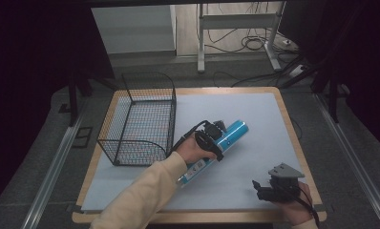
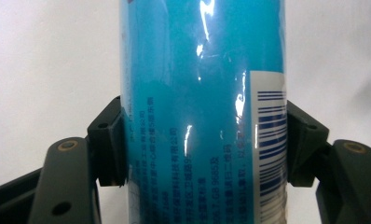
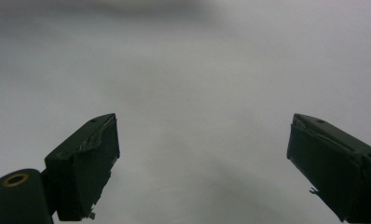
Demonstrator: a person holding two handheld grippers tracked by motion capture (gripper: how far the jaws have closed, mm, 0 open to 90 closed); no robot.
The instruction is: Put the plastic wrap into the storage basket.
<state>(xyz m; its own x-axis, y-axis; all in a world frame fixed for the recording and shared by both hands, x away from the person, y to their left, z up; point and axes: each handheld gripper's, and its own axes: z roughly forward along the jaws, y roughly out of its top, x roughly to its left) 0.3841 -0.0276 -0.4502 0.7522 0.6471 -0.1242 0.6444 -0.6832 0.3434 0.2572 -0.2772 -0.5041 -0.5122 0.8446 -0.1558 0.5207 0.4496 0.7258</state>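
Left tool clamps the tube

Beside the black wire mesh basket [image 1: 139, 121], our left tool [image 2: 204, 144] grips the glossy blue cylindrical tube [image 1: 216, 150] lying on the white counter [image 1: 255, 119]; we judge lifting comes next. Our right tool [image 3: 202, 163] gapes empty.

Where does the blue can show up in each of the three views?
High view: blue can lies mid-table, right of the wire basket, under the left tool.
Left gripper view: centre, upright in the picture, clamped between both jaws.
Right gripper view: not in it.
Shared landmark: white mat.
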